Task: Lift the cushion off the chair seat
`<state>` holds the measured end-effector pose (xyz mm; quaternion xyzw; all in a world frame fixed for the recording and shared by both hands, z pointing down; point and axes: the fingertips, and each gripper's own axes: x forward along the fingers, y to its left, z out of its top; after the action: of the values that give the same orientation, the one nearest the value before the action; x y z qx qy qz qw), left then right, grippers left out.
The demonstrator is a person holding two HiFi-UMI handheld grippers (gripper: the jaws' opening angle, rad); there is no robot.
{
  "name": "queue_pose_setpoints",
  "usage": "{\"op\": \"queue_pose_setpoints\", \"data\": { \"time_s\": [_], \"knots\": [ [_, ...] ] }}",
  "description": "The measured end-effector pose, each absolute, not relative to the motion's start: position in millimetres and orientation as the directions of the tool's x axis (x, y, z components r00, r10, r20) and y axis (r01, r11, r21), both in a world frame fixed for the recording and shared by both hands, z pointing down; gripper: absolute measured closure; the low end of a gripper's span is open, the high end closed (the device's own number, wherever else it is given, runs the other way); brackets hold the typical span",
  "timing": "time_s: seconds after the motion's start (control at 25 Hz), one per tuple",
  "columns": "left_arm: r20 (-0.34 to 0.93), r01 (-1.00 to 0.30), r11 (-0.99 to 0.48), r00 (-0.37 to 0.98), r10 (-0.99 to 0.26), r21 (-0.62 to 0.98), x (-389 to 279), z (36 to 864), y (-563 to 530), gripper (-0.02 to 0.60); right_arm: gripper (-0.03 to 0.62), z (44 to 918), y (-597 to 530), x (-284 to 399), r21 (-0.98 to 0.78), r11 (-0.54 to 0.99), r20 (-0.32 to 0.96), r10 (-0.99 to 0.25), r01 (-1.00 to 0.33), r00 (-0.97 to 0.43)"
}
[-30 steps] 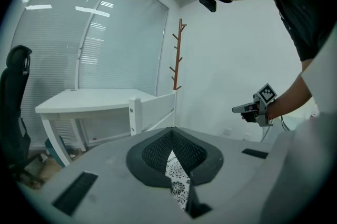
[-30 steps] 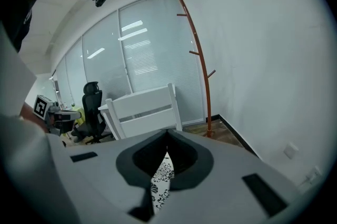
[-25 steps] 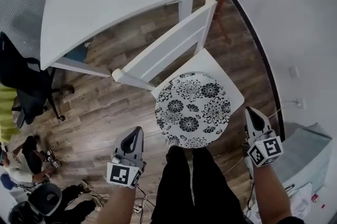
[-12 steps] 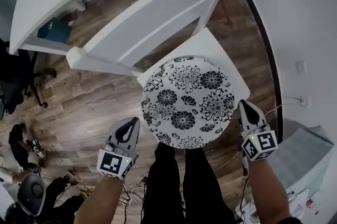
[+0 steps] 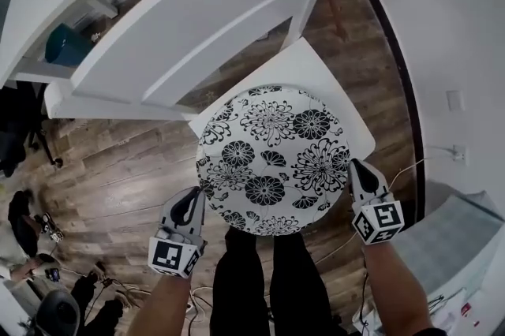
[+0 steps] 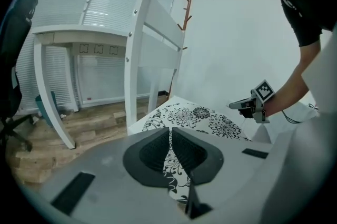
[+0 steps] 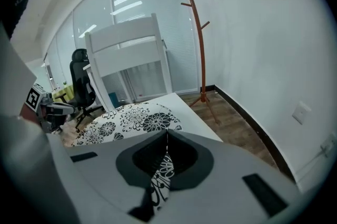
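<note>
Cushion (image 5: 272,157) flat on white chair seat (image 5: 312,62), not yet lifted. Left gripper (image 5: 192,196) just beside near-left edge, right gripper (image 5: 353,165) at right edge, jaws of both clenched on nothing. Probably barely begun: opening, grasping and raising with 2 grippers all left.

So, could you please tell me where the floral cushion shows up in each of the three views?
Head view: the cushion sits in the centre, just below the middle.
Left gripper view: the cushion lies right of centre, in the lower half.
Right gripper view: the cushion lies left of centre, in the lower half.
Shared landmark: the white chair back stands behind the cushion in all three.
</note>
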<state>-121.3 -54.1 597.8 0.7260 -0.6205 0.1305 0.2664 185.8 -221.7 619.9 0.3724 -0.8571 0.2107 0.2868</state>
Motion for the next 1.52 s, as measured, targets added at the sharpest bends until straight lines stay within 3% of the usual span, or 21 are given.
{"op": "queue_pose_setpoints", "data": {
  "time_s": [0.28,0.36,0.44,0.48,0.6,0.8,1.16,1.44,1.48,1.52],
  "knots": [
    [0.572,-0.966,-0.055,0.195,-0.797,0.252,-121.5,633.8,-39.0,0.572,0.585,642.9,-218.5,188.8,-0.133,0.641,0.683,-0.493,-0.756,-0.539],
    [0.577,-0.966,-0.048,0.192,-0.794,0.255,-116.4,639.3,-40.8,0.474,0.583,650.5,-222.5,195.4,-0.101,0.634,0.705,-0.498,-0.767,-0.505],
    [0.576,-0.965,-0.034,0.184,-0.797,0.26,-112.2,642.8,-43.1,0.444,0.582,655.8,-224.7,200.1,-0.095,0.627,0.717,-0.496,-0.773,-0.49],
    [0.577,-0.963,-0.028,0.183,-0.796,0.267,-110.2,645.3,-42.9,0.435,0.566,658.5,-224.0,200.3,-0.106,0.629,0.722,-0.484,-0.77,-0.495],
    [0.6,-0.956,-0.011,0.193,-0.777,0.294,-105.2,660.6,-35.9,0.406,0.335,670.1,-217.0,196.0,-0.156,0.65,0.75,-0.412,-0.743,-0.517],
    [0.662,-0.95,0.081,0.148,-0.735,0.303,-115.3,687.8,-17.6,0.337,0.332,679.6,-217.1,197.5,-0.129,0.666,0.784,-0.385,-0.734,-0.486],
    [0.619,-0.87,0.067,0.291,-0.729,0.488,-98.1,700.9,-14.5,0.336,0.332,701.4,-200.5,198.5,-0.178,0.635,0.817,-0.33,-0.752,-0.473],
    [0.596,-0.859,0.057,0.304,-0.744,0.509,-95.9,695.8,-25.3,0.339,0.355,710.7,-194.6,194.5,-0.162,0.643,0.848,-0.297,-0.749,-0.439],
    [0.6,-0.865,0.052,0.301,-0.742,0.499,-96.7,692.6,-26.9,0.375,0.376,708.3,-195.0,192.7,-0.156,0.65,0.845,-0.302,-0.744,-0.441],
    [0.604,-0.871,0.046,0.299,-0.739,0.488,-97.2,689.2,-28.4,0.491,0.412,705.3,-195.6,191.6,-0.147,0.656,0.841,-0.311,-0.74,-0.443]
  ]
}}
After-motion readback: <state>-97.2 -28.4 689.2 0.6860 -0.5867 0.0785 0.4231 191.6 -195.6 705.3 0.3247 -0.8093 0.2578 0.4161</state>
